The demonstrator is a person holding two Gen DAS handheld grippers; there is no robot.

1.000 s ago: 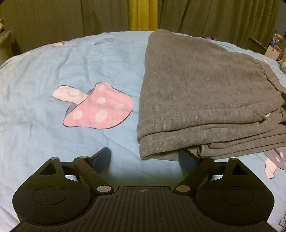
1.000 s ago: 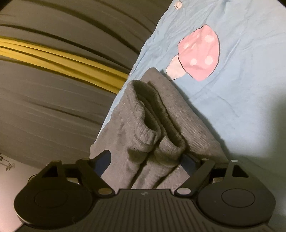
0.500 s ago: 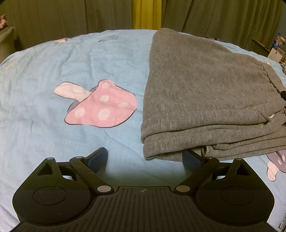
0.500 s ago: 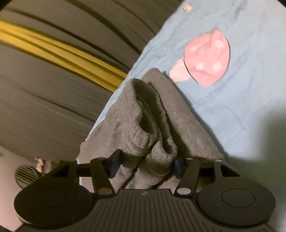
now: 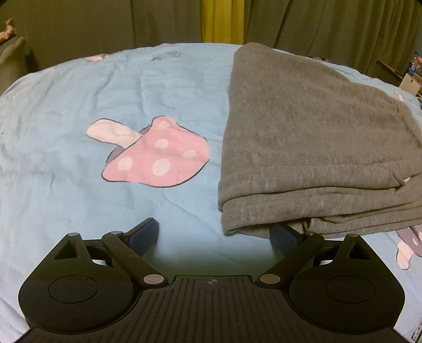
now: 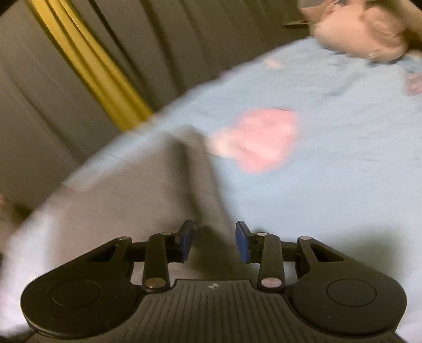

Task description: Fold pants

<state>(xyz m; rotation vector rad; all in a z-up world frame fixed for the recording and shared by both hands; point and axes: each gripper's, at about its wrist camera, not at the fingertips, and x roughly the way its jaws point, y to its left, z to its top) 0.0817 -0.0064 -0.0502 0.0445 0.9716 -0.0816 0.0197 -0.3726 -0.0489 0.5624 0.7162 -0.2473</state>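
From the left wrist camera, the grey pants (image 5: 311, 142) lie folded in a thick stack on the right part of a light blue bedsheet (image 5: 79, 110), just beside a pink spotted mushroom print (image 5: 155, 161). The left gripper (image 5: 213, 234) hangs low over the sheet with its jaws spread wide and nothing between them; its right finger sits at the near corner of the stack, partly tucked under the hem, though whether it touches the cloth is hard to say. Dark curtains with a yellow strip (image 5: 221, 21) hang behind the bed. The right wrist view is smeared with blur. There the right gripper (image 6: 214, 241) is closing its jaws, and a fold of the grey pants (image 6: 132, 190) runs down between the blue pads; whether they already pinch it I cannot tell. The mushroom print (image 6: 261, 139) shows beyond, on the blue sheet (image 6: 343, 163).
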